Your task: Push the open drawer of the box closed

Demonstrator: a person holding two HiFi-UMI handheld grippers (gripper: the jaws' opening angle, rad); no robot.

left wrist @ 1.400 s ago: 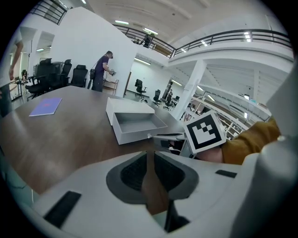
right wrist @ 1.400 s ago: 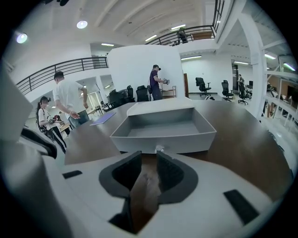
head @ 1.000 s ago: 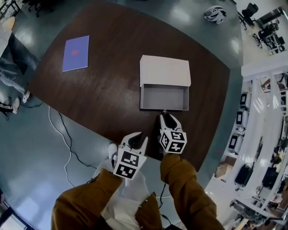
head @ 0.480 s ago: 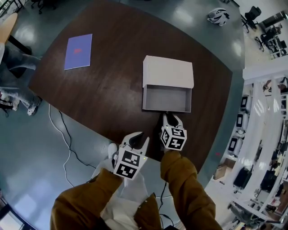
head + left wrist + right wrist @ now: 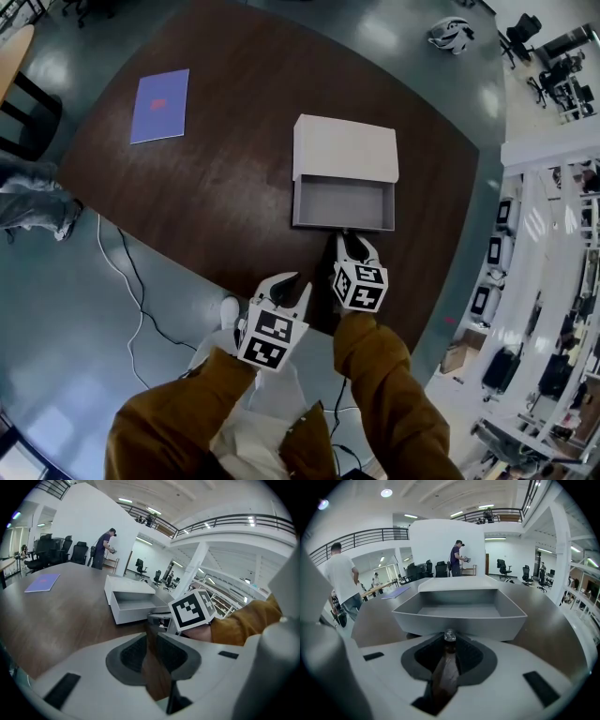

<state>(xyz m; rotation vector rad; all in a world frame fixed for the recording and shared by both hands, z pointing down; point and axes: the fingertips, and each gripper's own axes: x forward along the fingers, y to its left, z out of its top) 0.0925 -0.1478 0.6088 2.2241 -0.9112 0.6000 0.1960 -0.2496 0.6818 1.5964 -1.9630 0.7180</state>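
Note:
A white box (image 5: 345, 150) stands on the dark wooden table (image 5: 216, 178), and its grey drawer (image 5: 342, 203) is pulled out toward me. My right gripper (image 5: 352, 244) is at the middle of the drawer's front wall. In the right gripper view the jaws have narrowed onto the small clear knob (image 5: 449, 635) at their tips, with the empty drawer (image 5: 459, 616) just beyond. My left gripper (image 5: 289, 283) hovers over the near table edge, left of the right one, a narrow gap between its jaws and nothing in it. The left gripper view has the drawer (image 5: 138, 609) ahead and to the right.
A purple notebook (image 5: 159, 107) lies at the table's far left. A cable (image 5: 127, 281) runs over the floor left of the table, near a person's legs (image 5: 33, 202). A helmet (image 5: 450, 33) lies on the floor beyond the table. People (image 5: 457, 557) stand far behind the box.
My right gripper's jaws have narrowed from wide apart onto the drawer's knob. The left gripper has barely moved. The person at the left has shifted away.

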